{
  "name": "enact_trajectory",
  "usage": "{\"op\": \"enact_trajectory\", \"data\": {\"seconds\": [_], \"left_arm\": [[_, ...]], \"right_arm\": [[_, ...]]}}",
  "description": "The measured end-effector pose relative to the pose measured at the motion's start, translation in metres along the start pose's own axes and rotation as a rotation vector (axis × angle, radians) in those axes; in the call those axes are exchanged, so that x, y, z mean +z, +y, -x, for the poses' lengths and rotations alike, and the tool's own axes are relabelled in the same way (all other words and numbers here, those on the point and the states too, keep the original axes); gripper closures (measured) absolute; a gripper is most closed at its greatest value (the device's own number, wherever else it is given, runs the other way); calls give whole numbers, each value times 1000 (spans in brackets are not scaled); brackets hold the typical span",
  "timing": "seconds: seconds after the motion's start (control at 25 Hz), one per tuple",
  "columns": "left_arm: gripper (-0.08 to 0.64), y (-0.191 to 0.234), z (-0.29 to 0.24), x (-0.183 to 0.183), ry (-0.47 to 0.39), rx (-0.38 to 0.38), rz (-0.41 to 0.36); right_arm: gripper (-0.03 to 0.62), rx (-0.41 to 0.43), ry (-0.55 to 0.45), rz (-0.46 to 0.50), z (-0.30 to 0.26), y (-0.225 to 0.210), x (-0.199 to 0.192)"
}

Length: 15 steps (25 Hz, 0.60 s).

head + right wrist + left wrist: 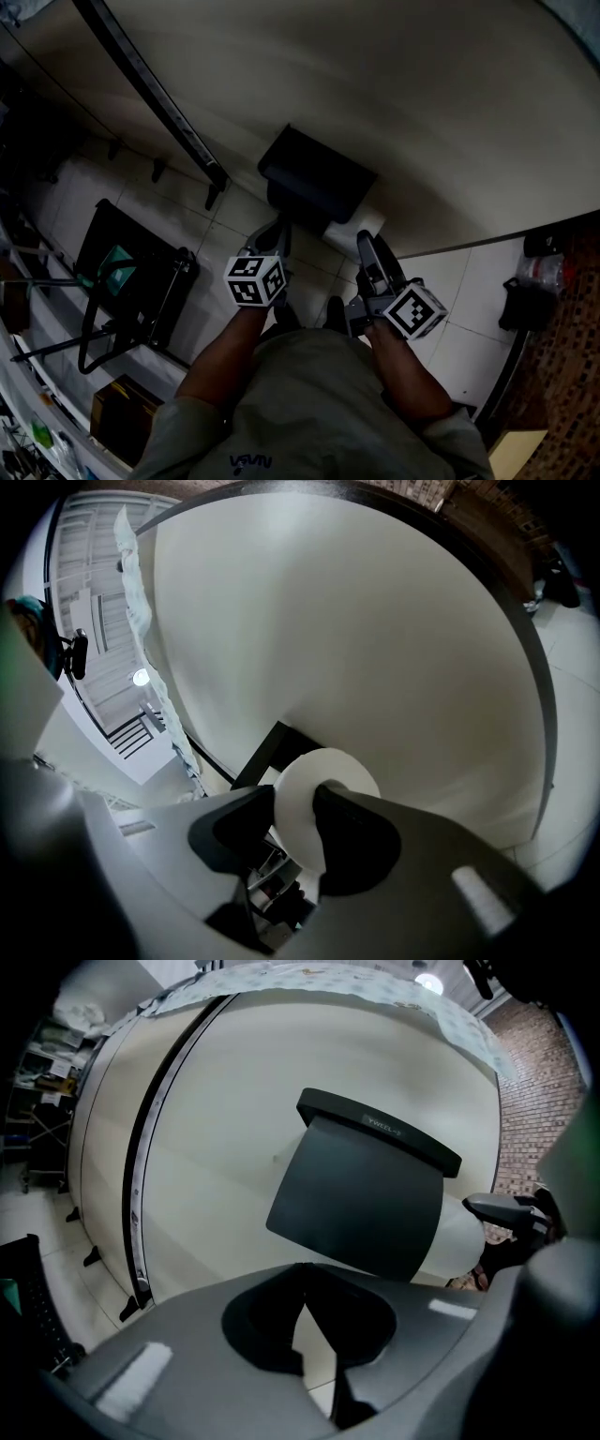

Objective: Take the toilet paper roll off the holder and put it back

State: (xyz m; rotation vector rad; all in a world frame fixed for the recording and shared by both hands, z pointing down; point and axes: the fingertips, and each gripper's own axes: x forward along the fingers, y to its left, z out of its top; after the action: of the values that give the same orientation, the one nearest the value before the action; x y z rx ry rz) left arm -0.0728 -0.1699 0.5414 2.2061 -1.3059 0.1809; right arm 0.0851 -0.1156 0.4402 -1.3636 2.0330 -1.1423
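Right gripper (pixel 291 803) has the roll (pixel 323 766): one jaw sits in the core, the other presses on the outside, so I'm clamped on the roll's wall with the jaws set fairly wide. The gripper points level along the wall (pixel 375 94).

The roll is right at the holder (pixel 361 1194). From the head view it pokes out from under the black cover on its right side, white end showing beside my right gripper. I can't see the bar under the cover, so I can't tell how much of the roll is on it. My read: this is the slide along the bar, either coming off or going back on; these views don't settle which.

Left gripper (pixel 302 1302) is just below the cover's front edge, angled down a little, jaw tips together and nothing between them. It isn't touching the cover as far as I can make out.

For the next move, I want the right gripper to keep the roll's axis lined up with the bar and travel sideways along it, no twisting, or the core will bind. The jaw inside the core may get in the bar's way if the roll goes fully on. The cover hangs low over the roll, so my left gripper could lift it if it drags.
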Motion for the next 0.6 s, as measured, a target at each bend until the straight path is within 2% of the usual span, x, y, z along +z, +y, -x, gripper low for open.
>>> {"op": "enact_trajectory", "data": {"seconds": [0.6], "left_arm": [[555,-6,5,-3,-1,-15,-1]], "right_arm": [[449,110,68,-65,-36,8,-7]]}}
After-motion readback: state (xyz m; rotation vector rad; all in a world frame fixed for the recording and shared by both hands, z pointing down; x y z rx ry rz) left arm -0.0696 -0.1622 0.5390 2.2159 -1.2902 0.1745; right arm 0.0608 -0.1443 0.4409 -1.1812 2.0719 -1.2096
